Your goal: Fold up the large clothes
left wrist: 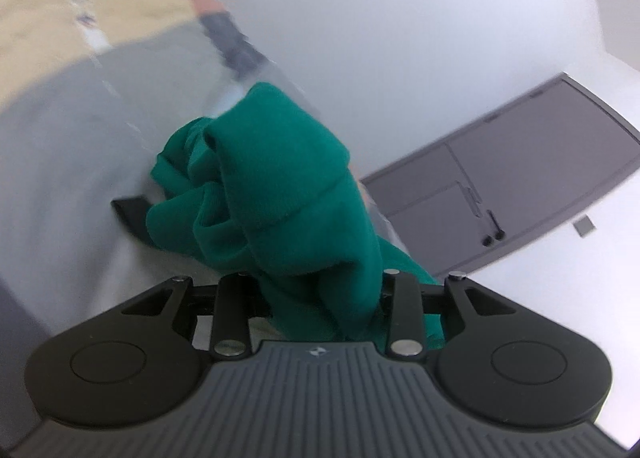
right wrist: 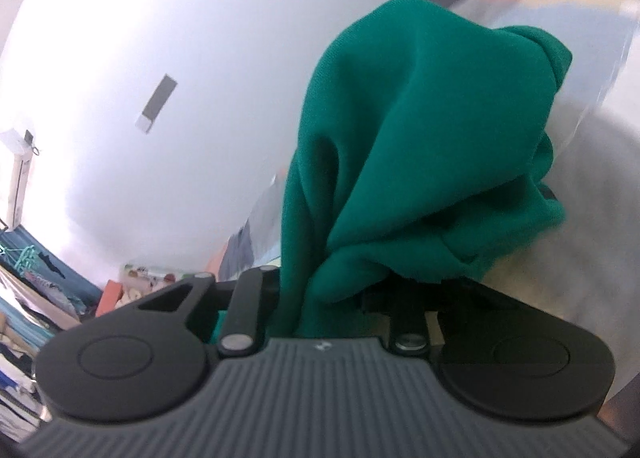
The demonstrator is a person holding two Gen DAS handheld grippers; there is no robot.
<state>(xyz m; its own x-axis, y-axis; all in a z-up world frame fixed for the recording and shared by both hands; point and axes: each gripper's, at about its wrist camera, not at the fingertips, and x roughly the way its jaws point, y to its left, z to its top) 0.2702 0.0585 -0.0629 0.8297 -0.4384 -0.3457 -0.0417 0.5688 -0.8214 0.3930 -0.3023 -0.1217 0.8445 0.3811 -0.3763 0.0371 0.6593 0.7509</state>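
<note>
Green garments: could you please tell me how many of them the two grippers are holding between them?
1. The green garment bunches in front of the left gripper, and is seen again draped over the right gripper. The fingertips are hidden under the cloth.

Plain white wall (right wrist: pixel 160 38) all round, clutter low down.
Grey panelled door (left wrist: pixel 520 162) off to the right of the left tongs; below-left of the right tongs, a heap of mixed laundry (right wrist: pixel 24 298).
</note>
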